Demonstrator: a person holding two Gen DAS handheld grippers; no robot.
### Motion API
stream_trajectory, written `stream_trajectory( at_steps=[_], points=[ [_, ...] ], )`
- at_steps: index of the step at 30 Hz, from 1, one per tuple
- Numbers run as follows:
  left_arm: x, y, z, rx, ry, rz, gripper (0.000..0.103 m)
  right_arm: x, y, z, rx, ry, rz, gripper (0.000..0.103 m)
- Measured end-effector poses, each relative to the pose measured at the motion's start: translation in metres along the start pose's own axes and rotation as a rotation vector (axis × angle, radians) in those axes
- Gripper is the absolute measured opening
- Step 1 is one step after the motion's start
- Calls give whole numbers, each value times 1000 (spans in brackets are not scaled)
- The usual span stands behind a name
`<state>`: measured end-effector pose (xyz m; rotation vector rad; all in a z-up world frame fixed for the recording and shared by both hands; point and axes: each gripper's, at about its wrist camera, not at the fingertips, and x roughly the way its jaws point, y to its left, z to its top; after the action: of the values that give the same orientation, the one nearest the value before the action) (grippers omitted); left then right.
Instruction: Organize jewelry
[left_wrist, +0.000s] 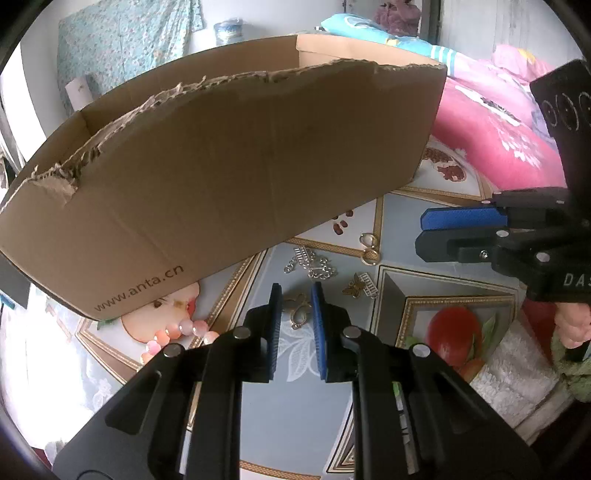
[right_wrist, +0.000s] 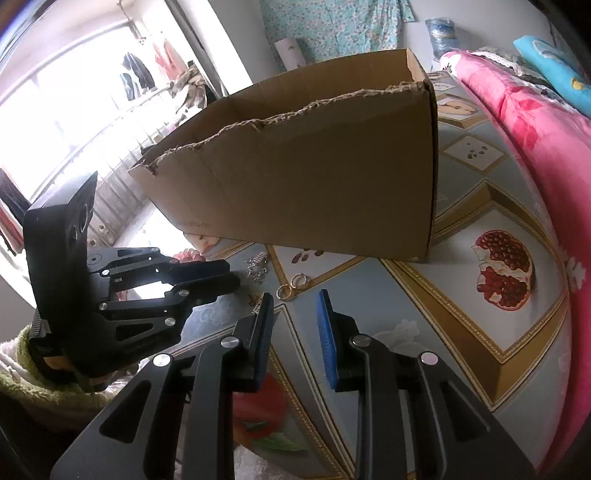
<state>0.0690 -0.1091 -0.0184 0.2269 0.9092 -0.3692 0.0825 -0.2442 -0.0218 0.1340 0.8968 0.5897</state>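
Glossy fruit-print tablecloth (left_wrist: 436, 291) with gold-framed panels covers the surface, and a pink floral blanket (left_wrist: 491, 125) lies bunched at its far edge. On the cloth stands a brown corrugated cardboard box (left_wrist: 229, 177), its near wall ragged along the torn top and printed "www.anta.cn". All the jewelry lies on the cloth just in front of that box: a silver chain (left_wrist: 314, 264), 2 gold rings (left_wrist: 369, 248), a small gold butterfly charm (left_wrist: 355, 285), a pale openwork pendant (left_wrist: 300, 312), and a strand of round pink beads (left_wrist: 177, 332) curving by the box's near corner. The left gripper (left_wrist: 296, 299) has its blue ribbed pads narrowly parted around the pendant; whether they press it I cannot tell. The right gripper (right_wrist: 295, 306) hovers beside the rings, its jaws partly open and holding nothing.
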Motion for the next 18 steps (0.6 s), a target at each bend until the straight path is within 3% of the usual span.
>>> stream_trajectory(
  at_steps=[18],
  points=[
    [-9,15,-9,-31,-25,-74,15,3,5,17,3,11,-12,24]
  ],
)
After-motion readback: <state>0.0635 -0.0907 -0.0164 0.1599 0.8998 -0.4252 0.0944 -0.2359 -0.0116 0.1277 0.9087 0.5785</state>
